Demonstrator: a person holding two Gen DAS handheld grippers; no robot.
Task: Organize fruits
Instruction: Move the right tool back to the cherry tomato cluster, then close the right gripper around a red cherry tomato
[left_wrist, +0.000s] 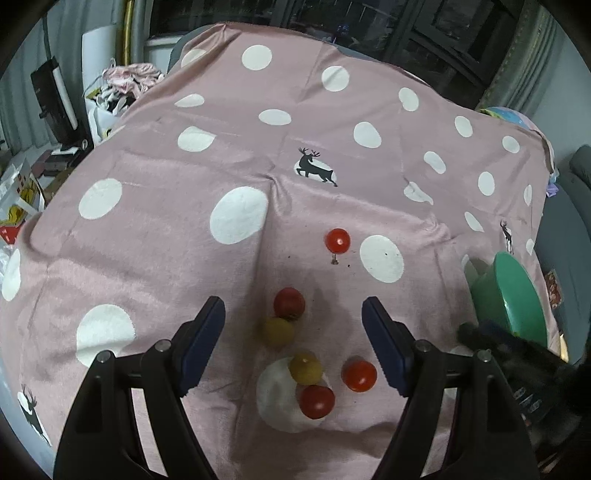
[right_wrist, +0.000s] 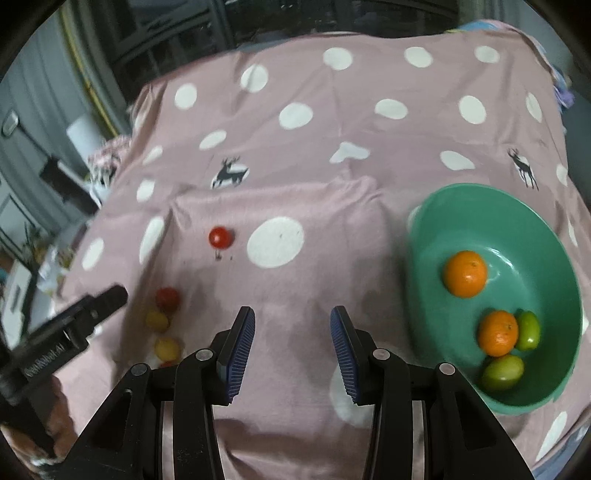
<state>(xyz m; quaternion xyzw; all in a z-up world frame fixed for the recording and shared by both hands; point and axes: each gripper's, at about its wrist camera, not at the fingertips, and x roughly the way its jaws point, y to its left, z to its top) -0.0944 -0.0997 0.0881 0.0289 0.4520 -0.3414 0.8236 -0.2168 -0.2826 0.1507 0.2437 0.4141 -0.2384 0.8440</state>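
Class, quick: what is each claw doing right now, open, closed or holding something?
Left claw: open, holding nothing, above the tomatoes.
Right claw: open, holding nothing, beside the bowl.

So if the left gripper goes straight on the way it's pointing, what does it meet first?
Probably the cluster of cherry tomatoes: the left gripper, open, frames the dark red tomato and the yellow tomato beside it. Depth is unclear.
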